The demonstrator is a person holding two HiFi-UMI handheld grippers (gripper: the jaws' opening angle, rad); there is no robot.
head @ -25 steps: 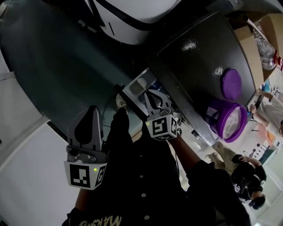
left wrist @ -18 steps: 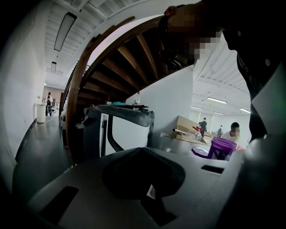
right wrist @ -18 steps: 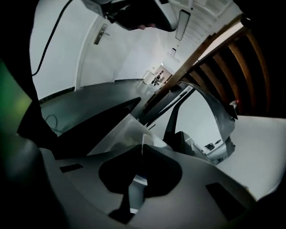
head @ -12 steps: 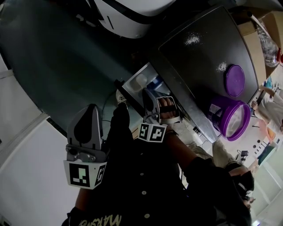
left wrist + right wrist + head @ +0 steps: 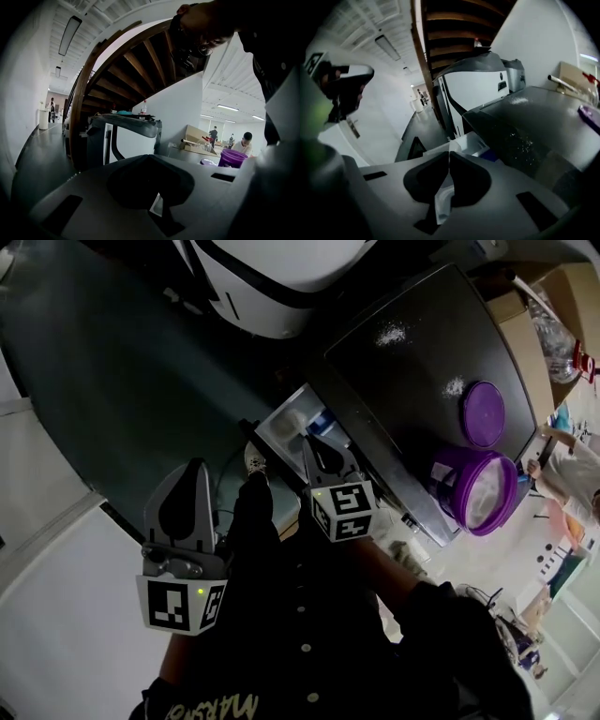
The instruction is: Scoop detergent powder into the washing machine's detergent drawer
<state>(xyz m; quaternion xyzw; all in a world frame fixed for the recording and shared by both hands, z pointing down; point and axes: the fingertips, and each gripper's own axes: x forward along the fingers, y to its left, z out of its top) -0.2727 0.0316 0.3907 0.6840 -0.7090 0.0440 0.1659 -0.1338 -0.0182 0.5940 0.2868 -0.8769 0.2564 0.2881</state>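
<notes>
Right gripper [image 5: 309, 442] has rolled back since half a second ago; then its marker cube was tilted over and the hand's fingers showed on top, now the cube [image 5: 342, 510] faces up again. Left gripper [image 5: 199, 474] hasn't shifted.

Right arm: dark sleeve [image 5: 403, 592] comes in from lower right; gripper angled downward, tips over the near edge of the open detergent drawer [image 5: 291, 423]. Its jaws are pressed together on a thin pale strip running down between them, which reads as the handle of the scoop [image 5: 443, 205]; the scoop's bowl I can't make out.

Left arm: gripper held by the torso above the dark floor, well clear of the drawer, pointing roughly level across the room toward a wooden staircase [image 5: 140, 61]; jaws closed tight, nothing gripped.

Drawer sticks out of the front of the washing machine [image 5: 412, 371], white compartments showing; a blue part is at its right side. Purple tub [image 5: 450, 479] sits on the machine's top at the near right corner, pale powder inside; its lid [image 5: 485, 414] lies flat just beside it. Two small powder spills [image 5: 391, 334] on the dark top.
</notes>
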